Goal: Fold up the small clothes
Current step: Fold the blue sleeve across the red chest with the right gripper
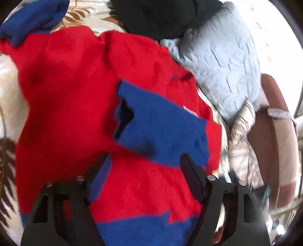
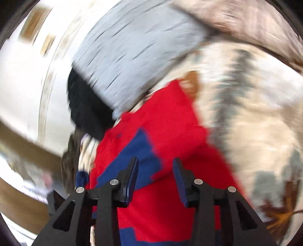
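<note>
Red-and-blue knit sweater (image 1: 75, 90) fills centre and lower left of the left wrist view, spread on a leaf-print bedcover (image 1: 89, 13); one blue sleeve (image 1: 159, 128) lies folded across its red body. Grey quilted cushion (image 1: 223, 66) at upper right, a black garment (image 1: 157, 17) top centre. Left gripper (image 1: 145, 166), bottom edge, jaws apart above the knit, grasping nothing. Right gripper (image 2: 155, 170), blurred view, jaws likewise parted and empty over the sweater.
</note>
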`<state>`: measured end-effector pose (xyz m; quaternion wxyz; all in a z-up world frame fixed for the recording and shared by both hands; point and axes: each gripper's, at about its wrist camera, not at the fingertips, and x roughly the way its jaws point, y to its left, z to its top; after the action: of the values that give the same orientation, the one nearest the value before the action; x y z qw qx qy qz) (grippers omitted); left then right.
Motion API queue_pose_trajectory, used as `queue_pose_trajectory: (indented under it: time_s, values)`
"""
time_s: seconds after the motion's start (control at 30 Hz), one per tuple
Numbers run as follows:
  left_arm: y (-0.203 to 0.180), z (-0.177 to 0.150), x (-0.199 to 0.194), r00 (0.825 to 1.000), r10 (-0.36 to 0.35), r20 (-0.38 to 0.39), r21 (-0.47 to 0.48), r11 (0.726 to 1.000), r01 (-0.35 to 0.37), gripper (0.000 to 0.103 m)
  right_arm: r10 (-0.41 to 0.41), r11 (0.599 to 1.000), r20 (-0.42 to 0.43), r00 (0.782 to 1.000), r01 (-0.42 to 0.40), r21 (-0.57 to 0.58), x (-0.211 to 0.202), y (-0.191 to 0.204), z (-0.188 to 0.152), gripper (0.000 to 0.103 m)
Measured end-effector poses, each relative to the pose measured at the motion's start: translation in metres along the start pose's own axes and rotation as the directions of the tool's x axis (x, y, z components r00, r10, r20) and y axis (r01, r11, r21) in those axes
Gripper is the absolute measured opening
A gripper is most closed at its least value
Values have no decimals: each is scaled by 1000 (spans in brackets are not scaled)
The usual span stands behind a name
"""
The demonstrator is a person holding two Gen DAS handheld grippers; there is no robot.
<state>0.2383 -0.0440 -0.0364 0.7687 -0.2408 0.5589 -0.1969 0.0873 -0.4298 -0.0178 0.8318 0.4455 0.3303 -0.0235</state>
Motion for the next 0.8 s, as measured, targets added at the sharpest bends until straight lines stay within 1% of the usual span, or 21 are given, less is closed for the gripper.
queue_pose_trajectory:
  time_s: [0.03,0.07,0.1,0.13,0.17,0.2,0.27,0.3,0.37,0.43,0.47,0.5,0.53,0.57,0.6,0.63,0.67,0.7,0.73,0.77,0.8]
  values:
    - [-2,4,3,1000,11,8,0,1000,-11,5,7,999,10,1000,-8,32,-3,-10,2,40]
    - [-2,8,6,1000,23,-4,4,1000,-23,3,15,998,17,1000,-16,54,-6,-18,4,40]
    - [-1,13,4,1000,29,8,-16,999,-29,3,24,997,26,999,-26,77,-8,-27,8,40]
    - [2,16,-3,999,29,43,-37,999,-27,3,27,996,34,999,-30,89,-8,-30,9,40]
    - [3,19,-11,997,26,74,-41,999,-23,3,31,994,44,999,-35,103,-7,-34,11,40]
    - [4,20,-23,992,32,120,-45,999,-27,3,44,991,54,998,-51,126,-6,-39,14,40]
    - [6,22,-34,985,63,163,-43,997,-56,3,77,982,46,996,-84,169,6,-45,21,40]
    - [7,23,-36,984,71,163,-36,997,-66,3,102,977,37,994,-107,184,15,-45,21,40]
    - [13,24,-32,988,80,129,-47,996,-75,3,120,972,8,993,-120,204,32,-44,25,40]
    - [17,24,-28,991,83,105,-65,995,-77,3,134,968,-55,989,-119,222,57,-39,29,40]
    - [17,24,-28,991,84,103,-71,995,-77,3,128,971,-93,987,-106,216,69,-35,30,32]
    - [18,24,-29,991,79,104,-74,995,-72,3,112,977,-114,987,-88,196,72,-33,30,17]
    - [19,23,-30,992,71,106,-72,995,-64,3,88,987,-101,991,-73,144,70,-25,31,16]
    - [20,22,-30,991,75,108,-67,995,-68,3,76,994,-49,996,-71,84,60,-15,33,15]
    - [20,21,-28,991,83,108,-59,995,-77,3,83,996,5,997,-83,42,47,-10,32,15]
    - [20,19,-23,991,93,100,-47,995,-89,3,82,996,40,996,-83,17,39,-7,32,13]
    - [21,18,-16,989,120,86,-40,992,-117,3,69,998,64,996,-69,3,34,-7,30,9]
    - [21,16,-6,984,164,63,-34,986,-162,3,27,1000,65,997,-27,2,36,-12,28,0]
    - [23,13,5,980,196,38,-22,981,-195,4,-61,998,26,998,61,3,47,-21,27,0]
    - [23,9,3,979,196,63,-5,981,-196,5,-151,988,-27,988,151,15,59,-33,26,0]
    - [22,7,-2,979,192,68,9,981,-193,6,-117,992,-41,992,119,50,59,-43,25,0]
